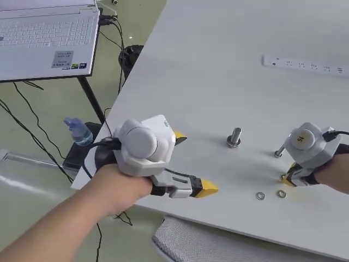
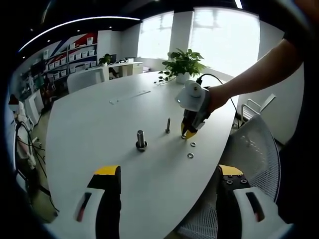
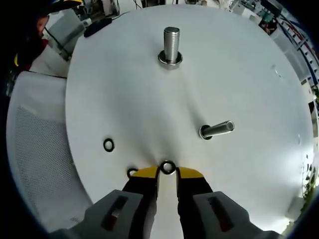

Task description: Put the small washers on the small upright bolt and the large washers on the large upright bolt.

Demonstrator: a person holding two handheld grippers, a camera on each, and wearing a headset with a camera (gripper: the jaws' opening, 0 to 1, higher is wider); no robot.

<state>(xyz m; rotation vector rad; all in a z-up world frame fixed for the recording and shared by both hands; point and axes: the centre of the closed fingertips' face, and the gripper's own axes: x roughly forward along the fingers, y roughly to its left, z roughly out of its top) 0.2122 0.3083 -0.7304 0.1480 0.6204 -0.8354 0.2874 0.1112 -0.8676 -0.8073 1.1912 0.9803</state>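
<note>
The large upright bolt (image 1: 234, 137) (image 3: 171, 45) stands mid-table, and the small bolt (image 1: 280, 151) (image 3: 217, 130) stands to its right. My right gripper (image 1: 287, 179) (image 3: 168, 172) is down at the table surface in front of the small bolt, its jaws shut on a small washer (image 3: 168, 167) pinched at the tips. Two loose washers (image 1: 260, 195) (image 1: 281, 193) lie just in front of it, the same two washers (image 3: 108, 145) (image 3: 131, 172) to its left in the right gripper view. My left gripper (image 1: 193, 162) (image 2: 168, 172) hovers open and holds nothing, left of the large bolt (image 2: 141, 139).
A white power strip (image 1: 302, 64) lies at the far right of the white table (image 1: 218, 65). The table's near edge runs just below the washers, with a grey mesh chair (image 1: 185, 240) under it. A laptop (image 1: 46, 38) on a stand sits off the table's left.
</note>
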